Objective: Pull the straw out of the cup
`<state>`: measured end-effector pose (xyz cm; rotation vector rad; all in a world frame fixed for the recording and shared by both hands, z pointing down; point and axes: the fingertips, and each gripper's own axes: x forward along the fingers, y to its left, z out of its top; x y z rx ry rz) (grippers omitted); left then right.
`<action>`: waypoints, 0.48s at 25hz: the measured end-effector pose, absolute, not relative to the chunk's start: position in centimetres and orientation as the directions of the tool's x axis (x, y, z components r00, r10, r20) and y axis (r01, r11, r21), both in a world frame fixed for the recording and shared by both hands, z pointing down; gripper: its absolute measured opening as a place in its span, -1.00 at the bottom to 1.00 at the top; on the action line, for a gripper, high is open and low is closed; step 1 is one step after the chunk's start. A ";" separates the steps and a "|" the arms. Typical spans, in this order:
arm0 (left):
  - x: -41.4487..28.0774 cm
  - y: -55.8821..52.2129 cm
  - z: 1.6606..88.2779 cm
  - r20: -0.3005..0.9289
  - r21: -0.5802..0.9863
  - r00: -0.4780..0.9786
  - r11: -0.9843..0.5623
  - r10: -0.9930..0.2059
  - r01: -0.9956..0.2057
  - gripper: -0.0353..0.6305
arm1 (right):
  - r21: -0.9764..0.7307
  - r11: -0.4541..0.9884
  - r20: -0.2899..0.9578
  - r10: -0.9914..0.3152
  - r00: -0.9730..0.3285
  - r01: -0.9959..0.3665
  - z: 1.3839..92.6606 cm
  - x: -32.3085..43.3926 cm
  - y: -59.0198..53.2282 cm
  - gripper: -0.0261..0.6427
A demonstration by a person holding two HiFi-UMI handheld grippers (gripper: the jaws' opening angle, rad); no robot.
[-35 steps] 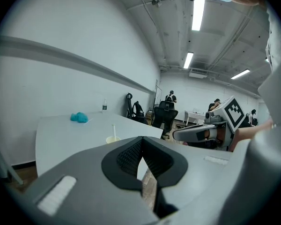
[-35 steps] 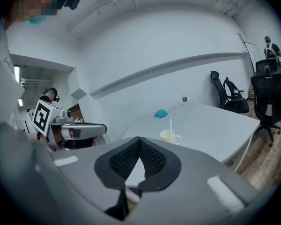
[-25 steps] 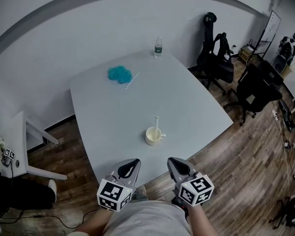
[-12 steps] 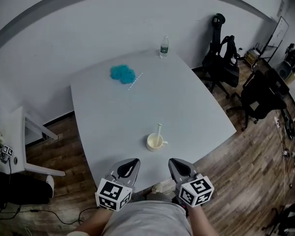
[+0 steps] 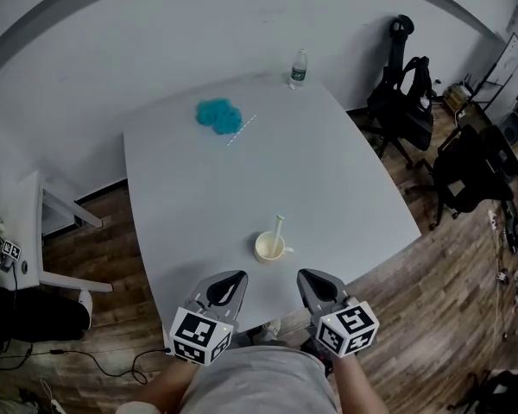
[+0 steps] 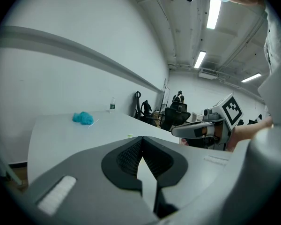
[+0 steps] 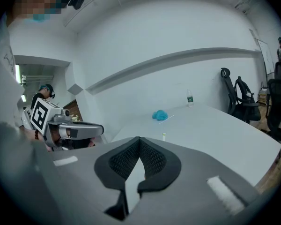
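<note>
A cream cup [image 5: 268,247] stands near the front edge of the grey table [image 5: 328,179], and a pale straw [image 5: 278,228] leans out of it. My left gripper [image 5: 234,276] and right gripper [image 5: 306,274] hover side by side just short of the cup, one on each side, both apart from it. The jaws of each are shut with nothing between them, as the left gripper view [image 6: 141,137] and the right gripper view [image 7: 139,138] show. Only the straw tip [image 7: 163,136] peeks over the right jaws.
A blue cloth [image 5: 217,115], a loose straw [image 5: 242,130] and a water bottle [image 5: 299,67] lie at the table's far end. Black office chairs [image 5: 406,102] stand to the right on the wooden floor. A small white table [image 5: 56,222] is at the left.
Both grippers have moved forward together, from short of the table's front edge to over it, closer to the cup. The cup and straw have not moved.
</note>
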<state>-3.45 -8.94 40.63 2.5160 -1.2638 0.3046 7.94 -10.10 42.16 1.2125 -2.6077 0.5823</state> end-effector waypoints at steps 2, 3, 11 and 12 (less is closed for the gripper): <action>-3.2 -9.4 40.8 0.325 0.173 0.585 -0.561 -0.743 -0.810 -0.83 | -0.258 0.594 0.353 -0.677 -0.646 -0.762 42.4 8.0 -10.6 -0.90; -3.2 -9.5 40.9 0.327 0.172 0.583 -0.559 -0.744 -0.811 -0.83 | -0.256 0.597 0.355 -0.673 -0.649 -0.760 42.5 8.0 -10.9 -0.90; -3.1 -11.2 41.8 0.344 0.180 0.575 -0.549 -0.742 -0.816 -0.83 | -0.267 0.614 0.368 -0.647 -0.668 -0.743 43.4 7.5 -13.2 -0.90; -3.1 -11.5 41.9 0.345 0.181 0.575 -0.549 -0.741 -0.816 -0.83 | -0.270 0.614 0.370 -0.645 -0.669 -0.742 43.5 7.5 -13.5 -0.90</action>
